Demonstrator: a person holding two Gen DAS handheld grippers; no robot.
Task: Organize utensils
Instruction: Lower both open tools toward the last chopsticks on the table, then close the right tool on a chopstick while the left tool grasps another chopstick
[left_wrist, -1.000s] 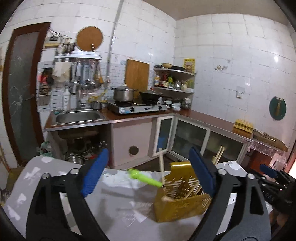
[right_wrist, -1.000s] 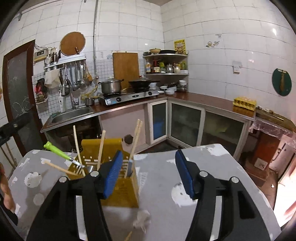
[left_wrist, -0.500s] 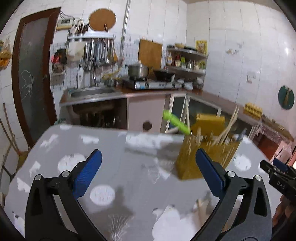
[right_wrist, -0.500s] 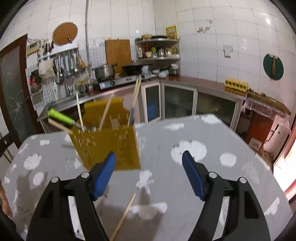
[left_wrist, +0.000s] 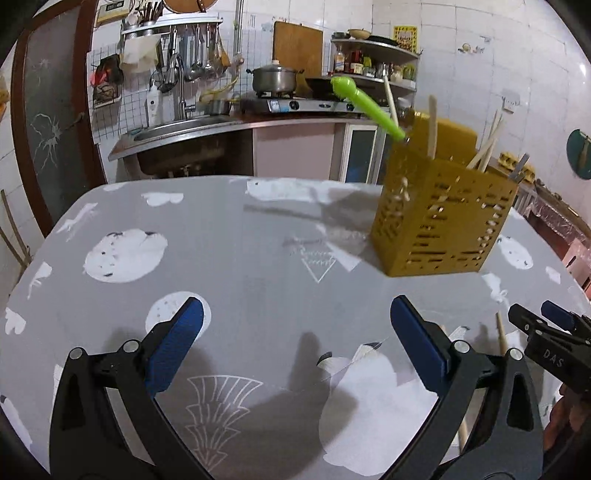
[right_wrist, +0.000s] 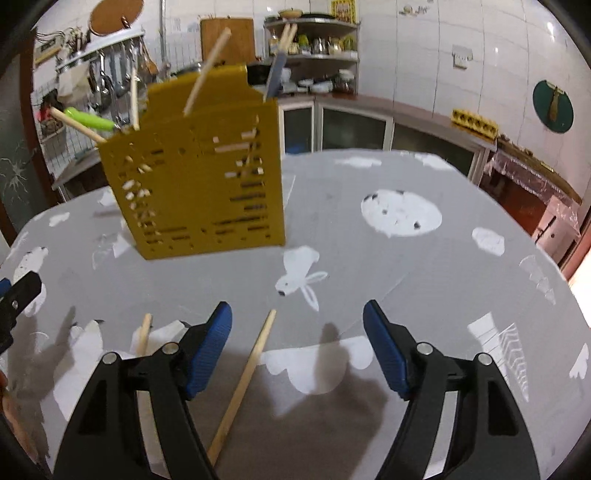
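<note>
A yellow slotted utensil holder (left_wrist: 443, 225) (right_wrist: 199, 184) stands on the grey patterned table (left_wrist: 240, 258). It holds several wooden chopsticks and a green-handled utensil (left_wrist: 365, 105) (right_wrist: 88, 119). Two loose wooden chopsticks lie on the table: one (right_wrist: 243, 384) runs under my right gripper (right_wrist: 297, 349), the other (right_wrist: 142, 334) lies just left of it. One of them shows at the right in the left wrist view (left_wrist: 500, 334). My left gripper (left_wrist: 295, 345) is open and empty above the table. My right gripper is open and empty, low over the chopsticks.
The right gripper's tip (left_wrist: 546, 332) shows at the right edge of the left wrist view. Behind the table are a sink (left_wrist: 184, 125), a stove with a pot (left_wrist: 275, 79), counters and shelves. The table edge curves close at the right (right_wrist: 546, 266).
Both grippers have pulled back and tilted down from the holder toward the near table. The holder now stands farther off, and the loose chopsticks have come into view under the right gripper.
</note>
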